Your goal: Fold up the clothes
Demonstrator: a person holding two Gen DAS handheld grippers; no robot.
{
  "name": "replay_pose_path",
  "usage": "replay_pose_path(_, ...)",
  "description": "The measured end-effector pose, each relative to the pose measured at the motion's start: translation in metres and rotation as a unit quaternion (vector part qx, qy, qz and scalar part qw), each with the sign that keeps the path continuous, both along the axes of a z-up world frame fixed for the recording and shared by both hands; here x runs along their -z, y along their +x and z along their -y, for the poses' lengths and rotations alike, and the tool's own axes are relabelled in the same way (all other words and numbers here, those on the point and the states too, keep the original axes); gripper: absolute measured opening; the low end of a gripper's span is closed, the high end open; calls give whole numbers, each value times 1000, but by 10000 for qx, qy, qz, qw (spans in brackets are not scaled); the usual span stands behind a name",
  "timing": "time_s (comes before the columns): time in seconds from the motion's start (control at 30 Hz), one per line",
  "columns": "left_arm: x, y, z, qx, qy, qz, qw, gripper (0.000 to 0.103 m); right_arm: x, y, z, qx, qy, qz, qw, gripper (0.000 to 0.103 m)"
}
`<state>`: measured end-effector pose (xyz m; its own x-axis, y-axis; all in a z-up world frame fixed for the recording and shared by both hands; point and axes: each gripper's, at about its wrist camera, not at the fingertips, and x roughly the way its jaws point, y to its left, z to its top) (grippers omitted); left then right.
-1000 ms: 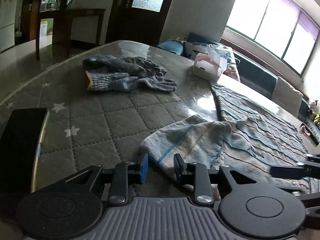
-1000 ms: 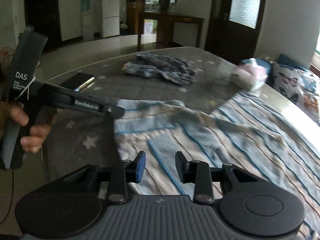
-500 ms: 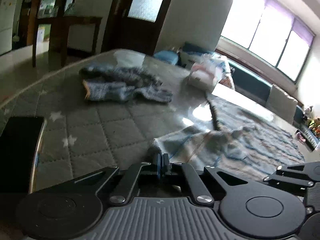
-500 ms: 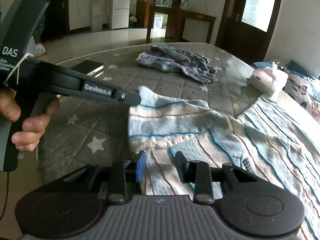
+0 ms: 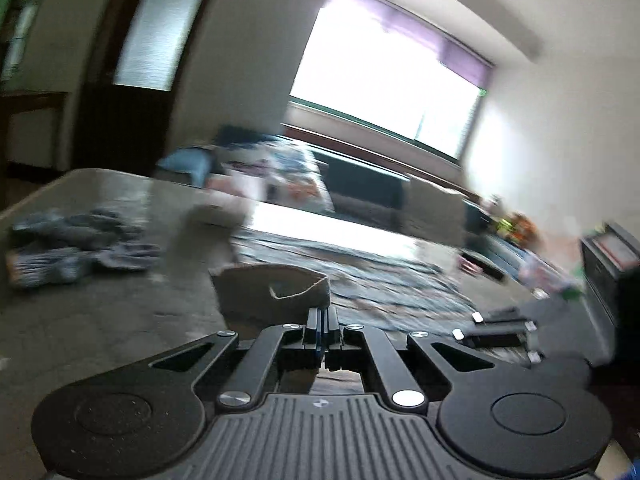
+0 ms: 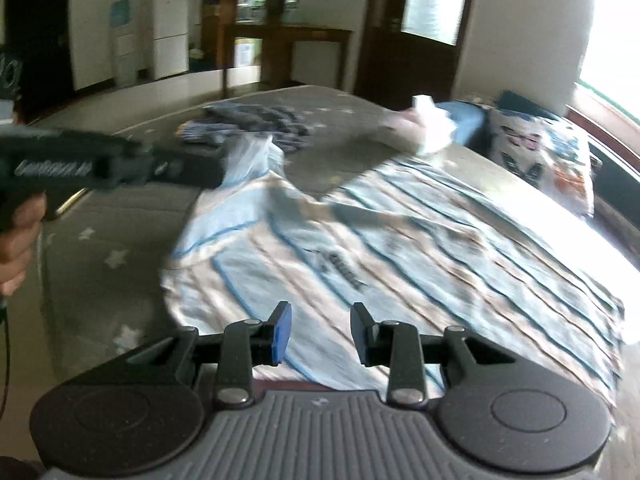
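Observation:
A pale blue striped shirt [image 6: 400, 248] lies spread on the grey quilted table. My left gripper [image 5: 322, 320] is shut on a sleeve edge [image 5: 276, 292] of it and holds that part lifted above the table. In the right wrist view the left gripper [image 6: 216, 172] shows with the raised sleeve [image 6: 252, 156] hanging from its tip. My right gripper [image 6: 320, 332] is open and empty, just above the near hem of the shirt. Both views are motion-blurred.
A crumpled dark blue-grey garment [image 5: 76, 240] [image 6: 248, 120] lies at the far left of the table [image 5: 100, 320]. A white tissue pack [image 6: 428, 128] sits at the far edge. Cushions [image 6: 540, 148] and a sofa [image 5: 372, 184] stand beyond, a black box [image 5: 612, 272] at right.
My left gripper closed on the sleeve edge and lifted it up and away from the table. My right gripper stayed open and shifted over the shirt's near hem.

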<state>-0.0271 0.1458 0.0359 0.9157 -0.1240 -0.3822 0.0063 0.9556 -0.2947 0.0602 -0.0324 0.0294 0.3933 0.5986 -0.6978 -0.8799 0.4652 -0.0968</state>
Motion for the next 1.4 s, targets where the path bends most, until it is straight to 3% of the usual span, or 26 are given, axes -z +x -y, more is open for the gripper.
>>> replay_pose_path(0.2, 20, 16, 33, 866, 261, -386, 9951, 4, 2, 18, 31, 406, 60, -157, 9990, 32)
replay_pose_path(0.37, 28, 23, 43, 1088, 347, -710, 9909, 4, 4, 23, 38, 483, 149, -320, 9982, 32)
replay_pose_path(0.53, 15, 21, 28, 742, 523, -532, 9944, 4, 5, 24, 33, 422, 292, -486, 9975, 32)
replay_pose_path(0.77, 25, 48, 3, 91, 794, -948, 9923, 4, 12, 12, 16, 111, 367, -703, 9968, 32)
replay_pose_path(1.13, 38, 92, 3, 191, 1079, -1243, 9862, 4, 32, -2, -5, -221, 186, -900, 9955, 30)
replay_pose_path(1.4, 42, 105, 5, 342, 1172, -1291, 9841, 4, 23, 5, 2, -164, 395, -905, 9950, 30)
